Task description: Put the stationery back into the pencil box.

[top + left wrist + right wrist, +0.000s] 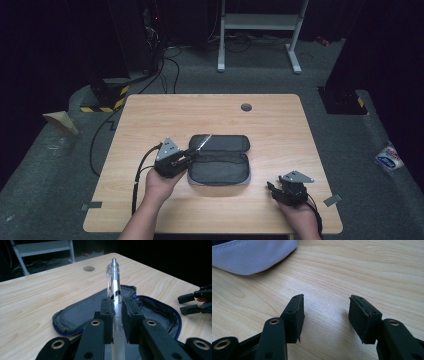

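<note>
One clear pen point(113, 287), clamped between the jaws of the left gripper point(117, 312), stands over one open grey pencil case point(220, 160) at the middle of the wooden table point(210, 110). The right gripper point(325, 315) rests near the case's right end, jaws apart with nothing between them.

right gripper point(325, 315): jaws apart, empty | over table point(362, 267) | pouch point(252, 255) far-left corner

Your left hand-held gripper point(117, 315) covers the pen's point(113, 281) lower barrel, so you cannot see its tip. The open pencil case point(249, 255) is cut off by the right gripper view's top edge. Its inside stays too dark to read.
</note>
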{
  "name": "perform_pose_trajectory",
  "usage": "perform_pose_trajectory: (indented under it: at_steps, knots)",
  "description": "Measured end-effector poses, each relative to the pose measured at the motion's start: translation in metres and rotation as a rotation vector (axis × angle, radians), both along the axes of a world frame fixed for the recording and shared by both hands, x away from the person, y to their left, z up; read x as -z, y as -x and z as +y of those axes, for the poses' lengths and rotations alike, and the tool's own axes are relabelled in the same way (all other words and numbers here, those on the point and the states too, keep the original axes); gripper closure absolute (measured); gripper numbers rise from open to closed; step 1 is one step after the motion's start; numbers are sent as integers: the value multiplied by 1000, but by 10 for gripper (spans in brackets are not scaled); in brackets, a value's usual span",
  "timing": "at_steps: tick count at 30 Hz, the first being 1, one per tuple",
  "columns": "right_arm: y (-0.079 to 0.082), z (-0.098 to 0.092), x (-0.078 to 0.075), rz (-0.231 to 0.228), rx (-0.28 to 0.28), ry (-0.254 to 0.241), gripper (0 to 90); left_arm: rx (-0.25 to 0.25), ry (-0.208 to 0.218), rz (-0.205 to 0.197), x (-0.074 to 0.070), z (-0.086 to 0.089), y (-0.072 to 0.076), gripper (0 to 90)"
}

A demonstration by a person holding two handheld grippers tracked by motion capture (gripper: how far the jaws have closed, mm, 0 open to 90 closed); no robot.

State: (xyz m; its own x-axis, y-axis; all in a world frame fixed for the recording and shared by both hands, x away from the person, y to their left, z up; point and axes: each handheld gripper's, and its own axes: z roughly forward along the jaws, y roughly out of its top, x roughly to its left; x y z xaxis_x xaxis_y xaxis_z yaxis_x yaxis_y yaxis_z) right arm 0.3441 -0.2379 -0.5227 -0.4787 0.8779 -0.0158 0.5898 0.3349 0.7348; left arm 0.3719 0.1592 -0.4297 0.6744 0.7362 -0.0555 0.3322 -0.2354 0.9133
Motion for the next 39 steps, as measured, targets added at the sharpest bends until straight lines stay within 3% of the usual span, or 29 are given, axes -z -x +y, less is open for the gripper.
perform_pose_trajectory:
  at_steps: [24, 39]
  knots:
    - [0, 0, 0, 0, 0, 0, 459, 97, -29, 24, -3, -37, -28, 792]
    - [0, 0, 0, 0, -3, 0, 458, 168, -57, 32, -1, -52, -33, 792]
